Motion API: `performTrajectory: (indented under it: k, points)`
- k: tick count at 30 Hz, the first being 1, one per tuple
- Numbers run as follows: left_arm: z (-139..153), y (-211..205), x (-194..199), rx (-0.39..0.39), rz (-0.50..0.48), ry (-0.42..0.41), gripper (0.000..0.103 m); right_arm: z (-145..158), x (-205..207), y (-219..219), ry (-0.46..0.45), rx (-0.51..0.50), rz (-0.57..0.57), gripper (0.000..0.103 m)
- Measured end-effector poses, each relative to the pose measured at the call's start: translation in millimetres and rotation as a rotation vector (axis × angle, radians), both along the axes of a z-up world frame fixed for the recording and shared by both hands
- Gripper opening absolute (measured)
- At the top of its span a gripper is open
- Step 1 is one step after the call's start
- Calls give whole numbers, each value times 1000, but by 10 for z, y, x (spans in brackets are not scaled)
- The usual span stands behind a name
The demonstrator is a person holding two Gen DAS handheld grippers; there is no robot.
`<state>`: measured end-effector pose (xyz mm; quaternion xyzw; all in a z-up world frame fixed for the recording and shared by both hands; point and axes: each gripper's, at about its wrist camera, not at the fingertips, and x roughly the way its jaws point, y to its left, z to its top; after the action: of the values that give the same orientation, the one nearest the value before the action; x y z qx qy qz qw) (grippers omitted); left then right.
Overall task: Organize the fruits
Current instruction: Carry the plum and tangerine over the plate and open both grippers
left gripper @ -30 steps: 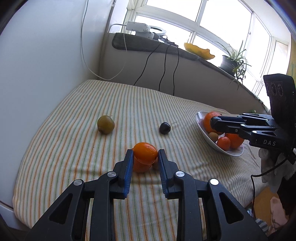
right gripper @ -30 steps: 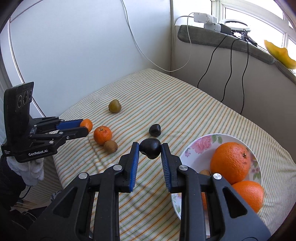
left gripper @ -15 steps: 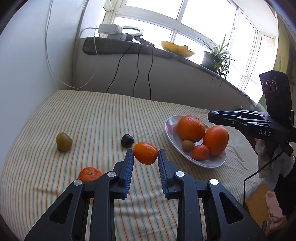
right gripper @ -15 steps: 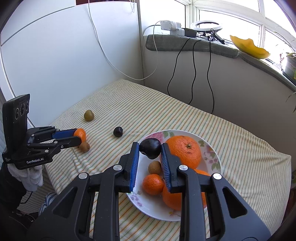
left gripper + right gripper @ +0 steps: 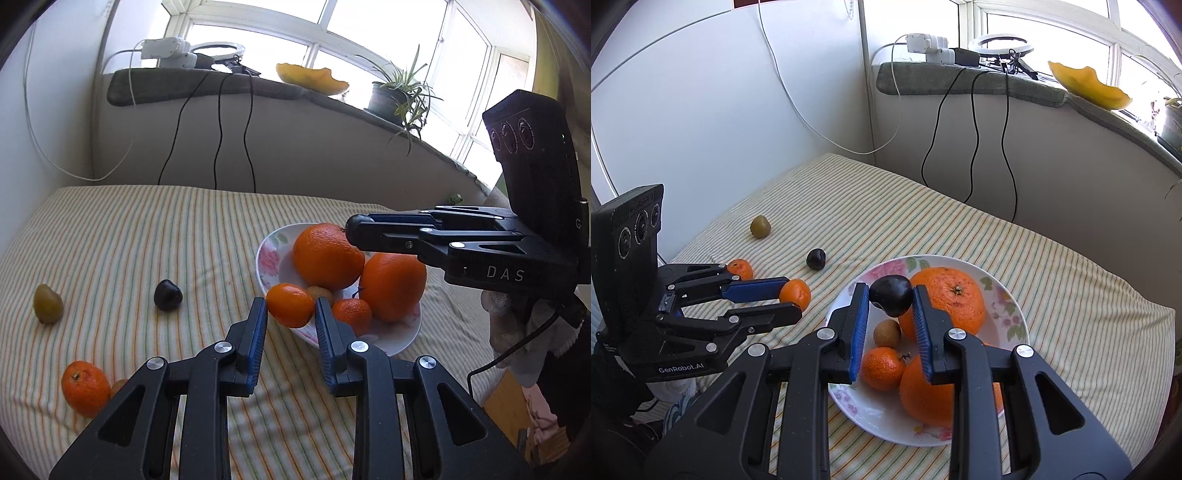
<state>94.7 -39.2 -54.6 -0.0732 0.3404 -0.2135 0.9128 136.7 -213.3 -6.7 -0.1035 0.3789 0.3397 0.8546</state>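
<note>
My left gripper is shut on a small mandarin and holds it in the air at the left rim of the flowered plate. My right gripper is shut on a dark plum above the plate. On the plate lie two large oranges, a small mandarin and a kiwi. On the striped cloth lie another dark plum, a yellow-green fruit, a mandarin and a brown kiwi touching it.
A white wall bounds the bed on the left. The padded sill behind carries a power strip, a ring light, a yellow dish and a potted plant. Black cables hang down to the cloth. The bed edge runs along the near side.
Both grippers have travelled toward the plate with their fruit. The left one carried its mandarin rightward from the loose fruit to the plate's rim; the right one brought the plum over the plate.
</note>
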Motion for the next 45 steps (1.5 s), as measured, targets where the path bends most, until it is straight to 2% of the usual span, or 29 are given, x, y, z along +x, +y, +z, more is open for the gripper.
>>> performTrajectory:
  k: [11, 21, 22, 23, 24, 25, 26, 30, 32, 38, 45]
  points:
    - [-53, -201, 68, -17, -44, 22, 25, -146, 174, 221, 34, -29, 27, 25]
    - [-76, -266, 91, -15, -52, 26, 25, -144, 225, 269, 34, -33, 28, 26]
    - [-79, -272, 93, -14, -52, 31, 29, -144, 226, 268, 32, -36, 25, 27]
    - [-82, -279, 96, -15, -52, 36, 35, -141, 225, 265, 28, -38, 19, 35]
    - [-84, -277, 97, -18, -47, 39, 49, -131, 226, 258, 18, -36, 16, 42]
    - [-85, -270, 99, -22, -39, 43, 57, -117, 221, 249, 10, -31, 14, 56]
    - [-87, -262, 104, -28, -35, 45, 57, -103, 215, 239, 3, -25, 11, 62]
    - [-83, -225, 107, -34, -27, 48, 57, -59, 213, 185, 3, 5, -2, 69]
    - [-80, -207, 94, -33, -25, 46, 57, -39, 210, 147, -3, 21, -16, 79]
    - [-62, -174, 55, -20, -12, 35, 57, 19, 207, 63, 7, 64, -45, 86]
    - [-35, -47, -38, -4, 13, 25, 57, 91, 123, 48, 5, 81, -47, 86]
